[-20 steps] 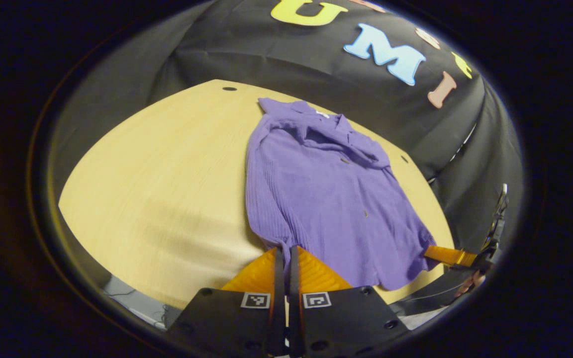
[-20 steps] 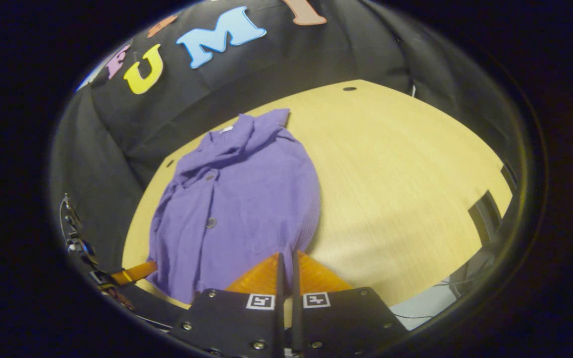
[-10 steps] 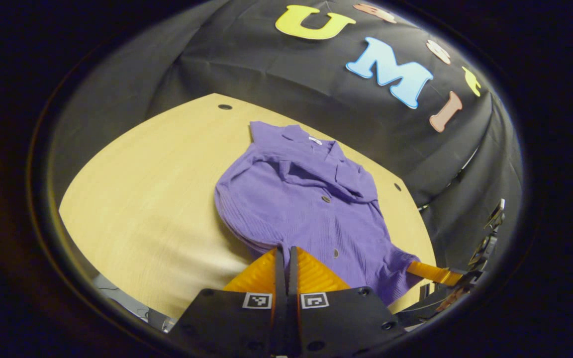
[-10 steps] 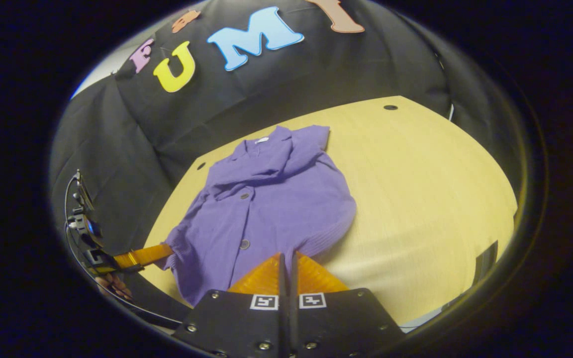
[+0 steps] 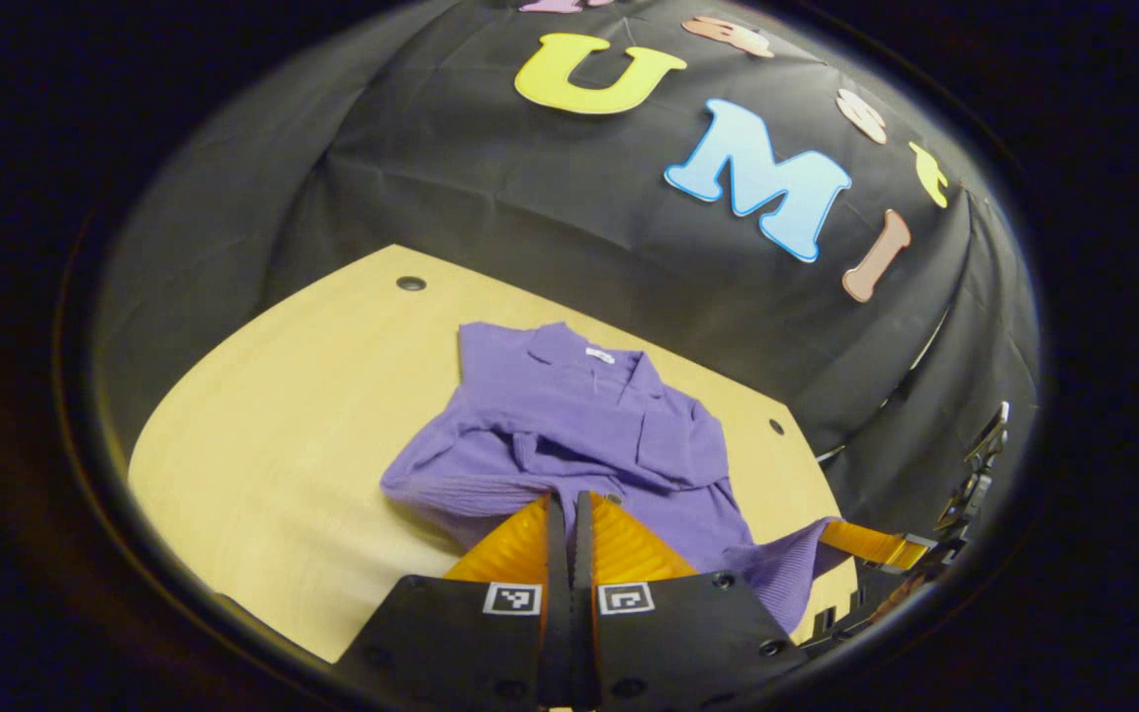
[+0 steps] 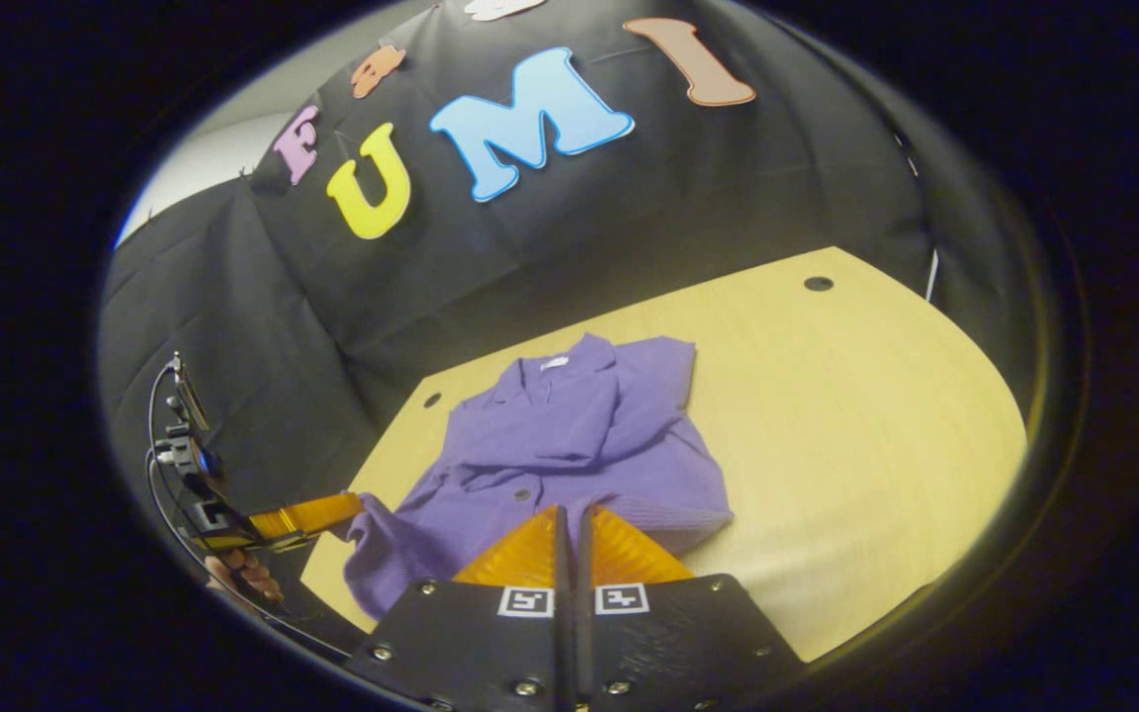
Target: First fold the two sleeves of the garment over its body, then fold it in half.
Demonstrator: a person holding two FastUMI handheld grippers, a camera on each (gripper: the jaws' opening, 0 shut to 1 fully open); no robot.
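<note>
Both the left gripper (image 5: 569,509) and the right gripper (image 6: 573,522) had their fingers clamped on the hem of the shirt (image 5: 579,425), lifted above the surface (image 5: 283,435); uneven pulling could skew the fold; a slipped corner could collapse it.

My bench is a pale yellow wood-grain tabletop (image 5: 263,415) with a small dark round hole (image 5: 410,284) near its far corner. A black draped cloth wall (image 6: 490,267) stands just behind its far edge.
</note>
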